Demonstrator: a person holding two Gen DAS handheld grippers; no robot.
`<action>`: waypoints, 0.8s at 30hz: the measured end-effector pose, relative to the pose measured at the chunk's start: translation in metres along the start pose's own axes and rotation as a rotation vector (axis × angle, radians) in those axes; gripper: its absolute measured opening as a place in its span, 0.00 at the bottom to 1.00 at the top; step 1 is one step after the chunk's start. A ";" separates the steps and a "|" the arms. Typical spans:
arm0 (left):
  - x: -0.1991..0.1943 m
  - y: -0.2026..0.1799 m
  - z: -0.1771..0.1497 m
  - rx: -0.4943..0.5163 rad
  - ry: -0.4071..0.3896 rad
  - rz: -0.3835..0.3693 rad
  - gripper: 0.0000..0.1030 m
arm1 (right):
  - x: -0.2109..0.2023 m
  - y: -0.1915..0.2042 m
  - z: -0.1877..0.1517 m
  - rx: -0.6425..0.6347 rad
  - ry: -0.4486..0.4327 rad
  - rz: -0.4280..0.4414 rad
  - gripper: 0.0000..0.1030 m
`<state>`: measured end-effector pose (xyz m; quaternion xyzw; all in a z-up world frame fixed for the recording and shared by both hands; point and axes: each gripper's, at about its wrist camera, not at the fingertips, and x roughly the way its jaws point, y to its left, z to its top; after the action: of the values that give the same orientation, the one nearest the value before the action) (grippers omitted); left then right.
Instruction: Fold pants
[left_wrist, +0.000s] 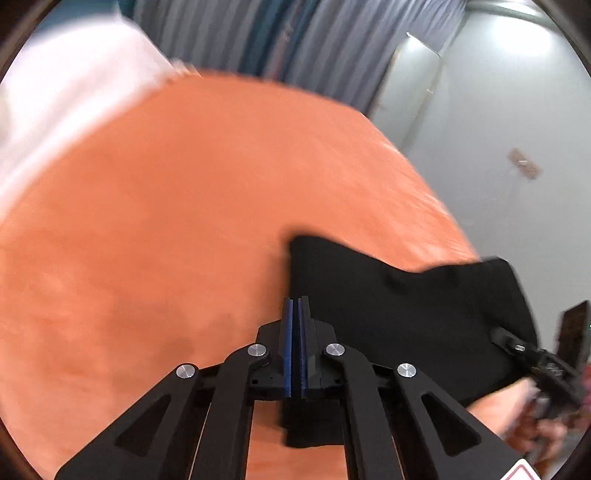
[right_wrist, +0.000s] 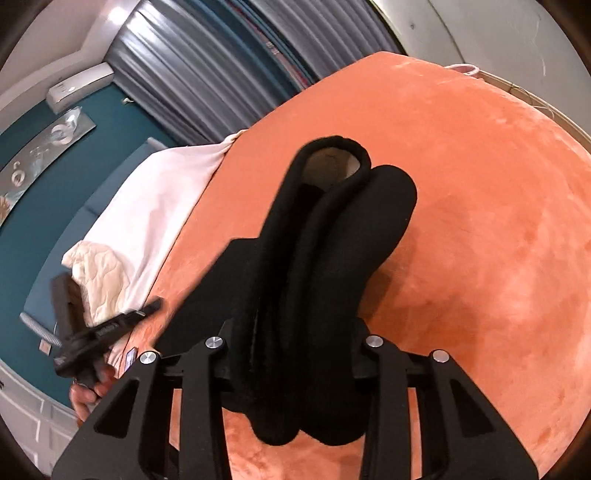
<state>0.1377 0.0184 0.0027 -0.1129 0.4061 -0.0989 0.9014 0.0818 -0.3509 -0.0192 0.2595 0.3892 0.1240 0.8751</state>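
Left claw (left_wrist: 295, 306): blue pads pressed together, clenched. A black strip of cloth hangs below the pads at 6 o'clock, but whether it is pinched cannot be told. Pants (left_wrist: 399, 317) lie at 3 o'clock of this claw, touching its right finger, on the orange bed (left_wrist: 166, 221). Left view is blurred.

Right claw (right_wrist: 295, 332): grasping the pants (right_wrist: 332, 258), a thick bunched wad filling the gap between its fingers; fingertips hidden by the cloth. From the claw the pants run toward 12 o'clock, two rolled folds side by side, with an open cuff or waistband loop at the far end. A bit of the wad hangs below the claw at 6 o'clock over the bed (right_wrist: 480, 221).

In the right view the left claw (right_wrist: 147, 310) is at 9 o'clock, just beside the pants' left edge, a hand (right_wrist: 88, 391) under it. In the left view the right claw (left_wrist: 513, 341) is at 3 o'clock, at the pants' far edge.

White sheet (right_wrist: 147, 206) at 10 o'clock of the bed. Grey curtain (right_wrist: 207, 81) behind.
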 end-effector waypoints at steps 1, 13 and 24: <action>-0.002 0.008 -0.003 -0.003 0.009 0.014 0.05 | 0.004 -0.005 -0.004 0.006 0.010 -0.017 0.36; 0.050 0.010 -0.041 -0.096 0.168 -0.174 0.75 | -0.010 -0.032 -0.032 0.035 -0.062 -0.393 0.84; 0.107 -0.018 -0.057 -0.192 0.333 -0.214 0.88 | 0.000 -0.066 -0.052 0.220 0.007 -0.178 0.88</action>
<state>0.1623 -0.0349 -0.1047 -0.2226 0.5427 -0.1725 0.7913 0.0440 -0.3870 -0.0850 0.3181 0.4247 0.0035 0.8476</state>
